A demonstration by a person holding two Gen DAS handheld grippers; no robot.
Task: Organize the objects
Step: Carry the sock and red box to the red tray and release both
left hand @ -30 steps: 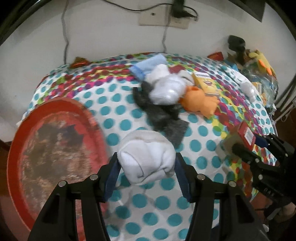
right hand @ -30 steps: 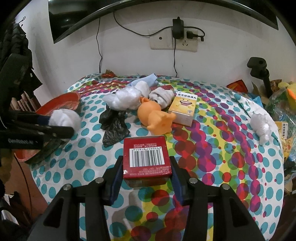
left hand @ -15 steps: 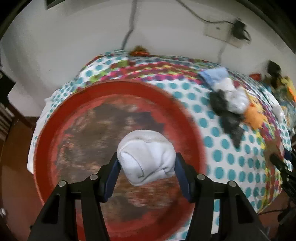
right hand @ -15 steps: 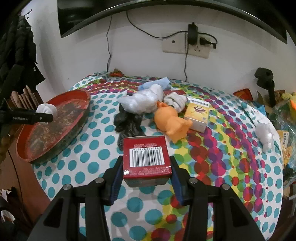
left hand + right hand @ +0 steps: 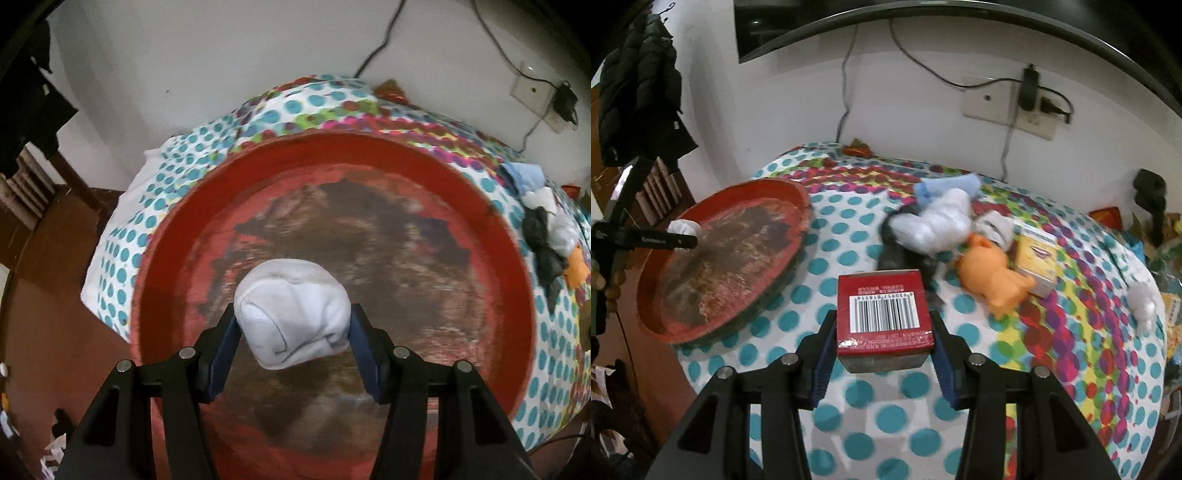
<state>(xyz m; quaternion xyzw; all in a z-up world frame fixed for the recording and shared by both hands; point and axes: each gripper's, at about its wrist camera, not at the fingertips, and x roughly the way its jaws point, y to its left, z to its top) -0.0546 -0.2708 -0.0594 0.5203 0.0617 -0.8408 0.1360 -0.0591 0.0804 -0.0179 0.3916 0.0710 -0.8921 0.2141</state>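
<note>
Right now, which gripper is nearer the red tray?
Left. The left gripper, shut on a white sock ball, hangs over the red tray. The right gripper, holding a red box, is over the dotted cloth beside the tray.
</note>
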